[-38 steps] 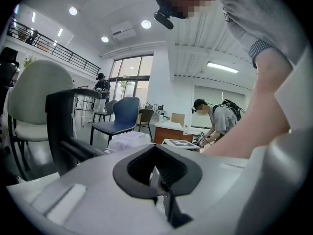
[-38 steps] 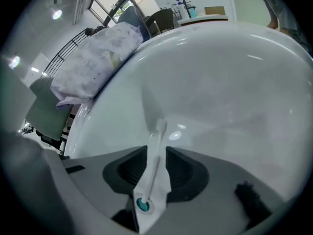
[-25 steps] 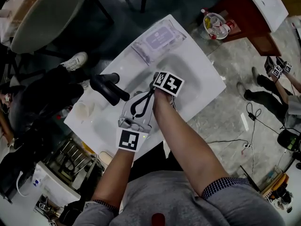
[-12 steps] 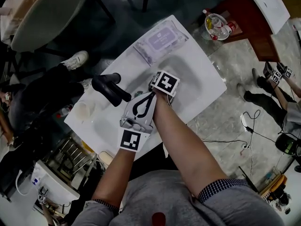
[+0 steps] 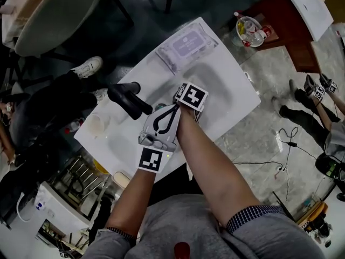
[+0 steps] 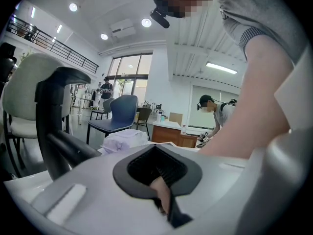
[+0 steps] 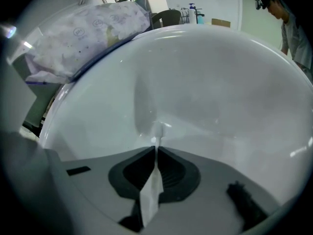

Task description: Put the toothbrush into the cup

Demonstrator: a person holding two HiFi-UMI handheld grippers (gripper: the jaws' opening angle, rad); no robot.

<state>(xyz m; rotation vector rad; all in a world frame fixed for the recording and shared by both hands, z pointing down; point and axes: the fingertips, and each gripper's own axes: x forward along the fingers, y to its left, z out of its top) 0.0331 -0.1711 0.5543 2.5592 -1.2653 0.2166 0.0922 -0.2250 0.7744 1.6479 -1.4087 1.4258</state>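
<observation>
My right gripper point(image 5: 186, 104) points steeply down into the white basin point(image 5: 218, 72). Its jaws have just been closing and are shut on the thin white toothbrush point(image 7: 151, 195), whose far end rests on the basin's floor point(image 7: 220, 82). The right gripper point(image 7: 156, 151) hides the toothbrush in the head view. A pale cup point(image 5: 97, 125) stands on the counter's left part, beyond the black faucet point(image 5: 126, 99). My left gripper point(image 5: 172, 111) lies close beside the right one, its jaws together point(image 6: 157, 153). A pinkish sliver shows between them, and I cannot tell what it is.
A pack of wipes point(image 5: 186, 45) lies at the counter's far edge. A person's legs and white shoe point(image 5: 86, 69) are at the left, near a chair point(image 5: 54, 15). A brown table with bottles point(image 5: 248, 28) and another person point(image 5: 318, 90) are on the right.
The right gripper's marker cube has tilted a little over the basin. Both hands have stayed where they were.
</observation>
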